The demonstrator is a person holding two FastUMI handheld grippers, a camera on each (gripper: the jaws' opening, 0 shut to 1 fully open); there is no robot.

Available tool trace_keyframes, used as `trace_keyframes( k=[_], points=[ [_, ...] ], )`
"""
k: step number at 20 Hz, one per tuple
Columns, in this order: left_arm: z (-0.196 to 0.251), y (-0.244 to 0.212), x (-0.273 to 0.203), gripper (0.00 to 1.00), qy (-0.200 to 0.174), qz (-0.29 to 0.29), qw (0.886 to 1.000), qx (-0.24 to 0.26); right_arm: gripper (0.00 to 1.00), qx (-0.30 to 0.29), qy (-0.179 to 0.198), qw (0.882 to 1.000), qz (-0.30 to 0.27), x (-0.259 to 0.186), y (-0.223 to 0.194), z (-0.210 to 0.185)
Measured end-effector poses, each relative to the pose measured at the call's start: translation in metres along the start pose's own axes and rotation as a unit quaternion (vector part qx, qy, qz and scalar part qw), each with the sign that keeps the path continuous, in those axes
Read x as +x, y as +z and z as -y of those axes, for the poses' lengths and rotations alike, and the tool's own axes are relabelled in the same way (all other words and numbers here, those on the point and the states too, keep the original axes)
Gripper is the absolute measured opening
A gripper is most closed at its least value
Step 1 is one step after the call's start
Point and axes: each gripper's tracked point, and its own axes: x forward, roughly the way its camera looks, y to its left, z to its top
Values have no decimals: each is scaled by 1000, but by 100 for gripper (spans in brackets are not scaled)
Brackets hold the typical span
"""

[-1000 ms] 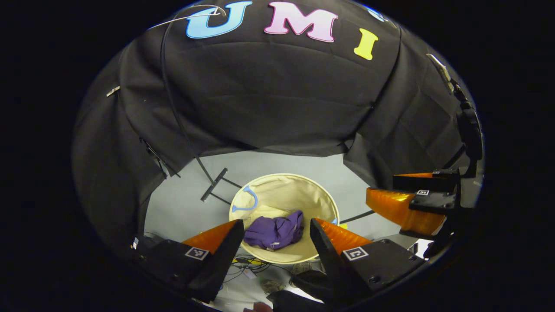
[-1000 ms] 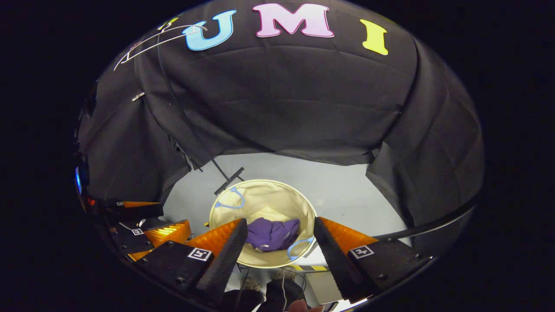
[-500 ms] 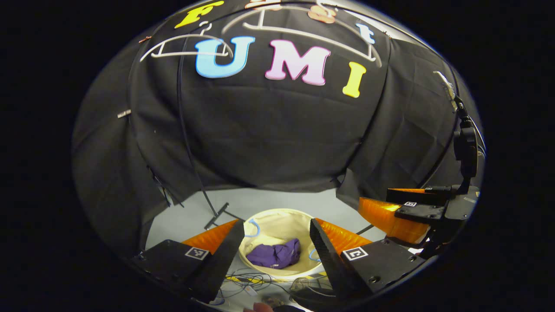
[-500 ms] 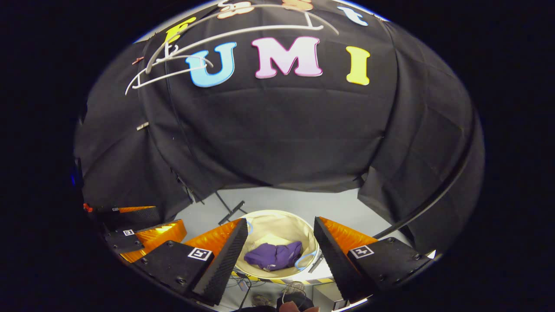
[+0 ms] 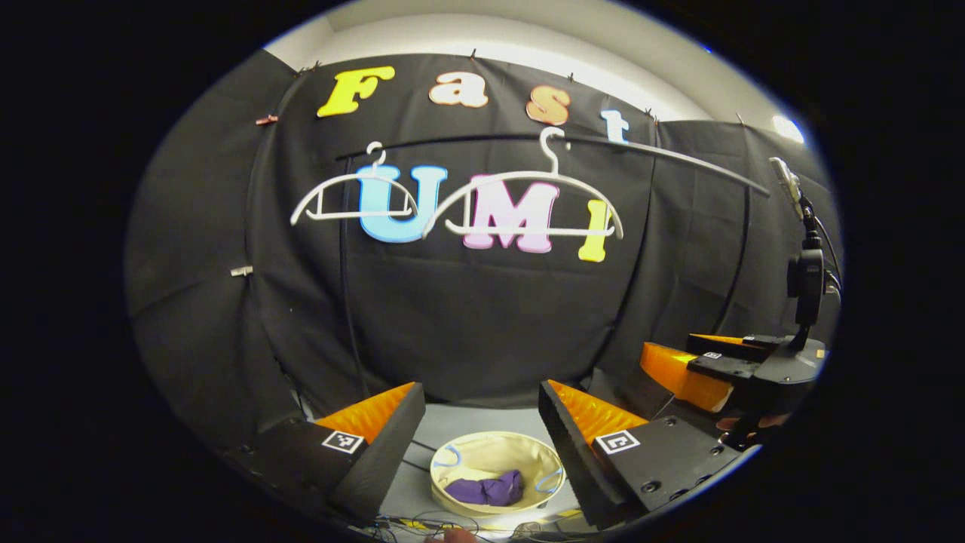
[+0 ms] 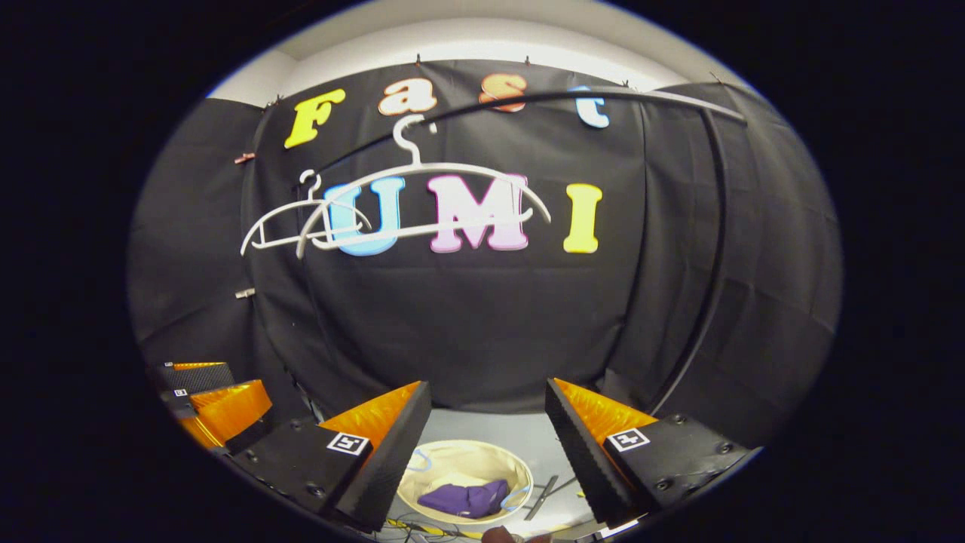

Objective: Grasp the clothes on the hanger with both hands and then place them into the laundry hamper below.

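A purple garment lies crumpled in the cream round hamper on the floor below. Two bare white hangers hang on a black rail. My left gripper is open and holds nothing, high above the hamper. My right gripper is open too, with nothing between its fingers. In the left gripper view the right gripper shows at the right. At the lower left of the right gripper view sits the left gripper.
A second, smaller white hanger hangs left of the larger one. A camera on a stand is at the right. Cables lie on the grey floor near the hamper.
Both grippers have risen and tilted up from the hamper. The hamper has dropped to the bottom of both views, and the rail with the bare hangers has come into sight.
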Motion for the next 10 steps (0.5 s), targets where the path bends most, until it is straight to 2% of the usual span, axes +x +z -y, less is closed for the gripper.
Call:
trace_keyframes(
  k=[1,2,3,6,7,8,10],
  points=[
    [-3,13,-12,96,4,16,1000,3,94,-3,-1,1000,19,-10,16,-3],
    [-3,24,-21,95,6,30,1000,5,98,-5,-1,999,32,-17,27,-6],
    [-4,35,-29,96,6,44,999,8,98,-4,0,999,45,-26,38,-10],
    [-6,67,-54,93,10,82,996,19,98,7,6,997,75,-50,68,-22],
    [-8,74,-62,95,16,93,995,23,98,7,7,996,84,-57,75,-24],
    [-9,82,-68,92,20,102,994,26,94,4,5,996,92,-64,80,-25],
    [-9,88,-76,93,23,112,993,28,100,-3,9,994,109,-82,96,-28]
  ],
)
